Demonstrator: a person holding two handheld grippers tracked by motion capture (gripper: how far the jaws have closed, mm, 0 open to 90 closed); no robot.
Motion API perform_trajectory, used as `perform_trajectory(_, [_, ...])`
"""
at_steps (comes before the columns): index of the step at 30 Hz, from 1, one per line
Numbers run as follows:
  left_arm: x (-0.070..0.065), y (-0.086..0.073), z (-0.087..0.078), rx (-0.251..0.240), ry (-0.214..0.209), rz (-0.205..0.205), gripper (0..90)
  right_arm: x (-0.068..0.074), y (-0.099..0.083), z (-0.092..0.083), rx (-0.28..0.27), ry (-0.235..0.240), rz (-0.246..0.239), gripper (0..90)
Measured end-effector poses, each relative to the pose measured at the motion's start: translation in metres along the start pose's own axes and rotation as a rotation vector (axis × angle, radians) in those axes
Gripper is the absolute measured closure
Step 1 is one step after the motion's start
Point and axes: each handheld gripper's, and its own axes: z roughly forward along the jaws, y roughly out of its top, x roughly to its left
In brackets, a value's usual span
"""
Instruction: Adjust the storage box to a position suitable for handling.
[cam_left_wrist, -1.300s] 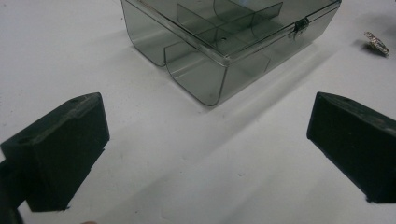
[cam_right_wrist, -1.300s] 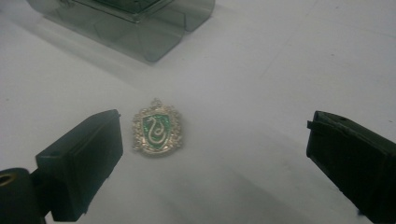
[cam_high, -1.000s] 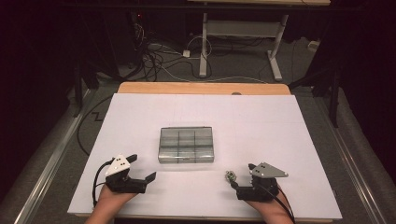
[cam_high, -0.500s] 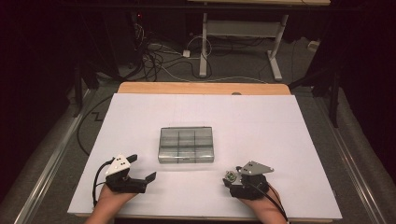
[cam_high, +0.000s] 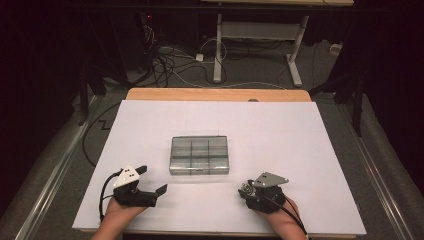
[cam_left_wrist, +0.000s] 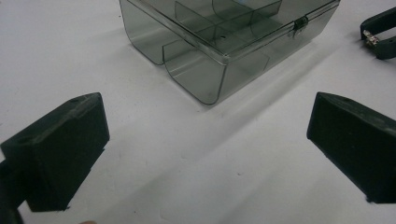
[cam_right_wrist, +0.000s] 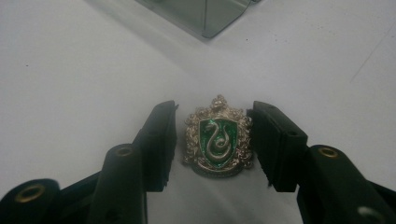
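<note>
Here, a white sheet (cam_high: 310, 140) over a wooden table (cam_high: 215, 94), cables (cam_high: 170, 60) on the dark floor behind. Near the front edge, left gripper (cam_high: 150, 186) spread wide; right gripper (cam_right_wrist: 212, 140) just closing narrow around a crest badge (cam_right_wrist: 218, 136), pads beside it, contact unclear. Mid-surface, a smoky compartment box (cam_high: 199, 155).

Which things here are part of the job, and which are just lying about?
Part of the job:
- crest badge, flat on the sheet between the right gripper jaws, which have just been closing around it
- clear compartment box, lid shut
- left gripper, open, holding nothing

Lying about:
- white sheet
- cables on the floor
- desk frame beyond the table
</note>
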Motion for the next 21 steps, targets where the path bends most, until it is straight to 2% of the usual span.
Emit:
perform_trajectory(4, [-0.0003,-0.0001,0.0,-0.002,0.001,0.0,0.0,-0.0004,-0.0001,0.0,-0.001,0.004,0.002,58.1])
perform_trajectory(17, [-0.0002,0.0,-0.0001,-0.002,-0.001,-0.001,0.0,-0.0012,0.0003,-0.0009,-0.002,0.005,0.007,58.8])
perform_trajectory(21, [0.0,0.0002,-0.0003,0.005,-0.002,0.0,0.0,-0.0043,0.0007,-0.0067,-0.017,0.001,0.017,58.9])
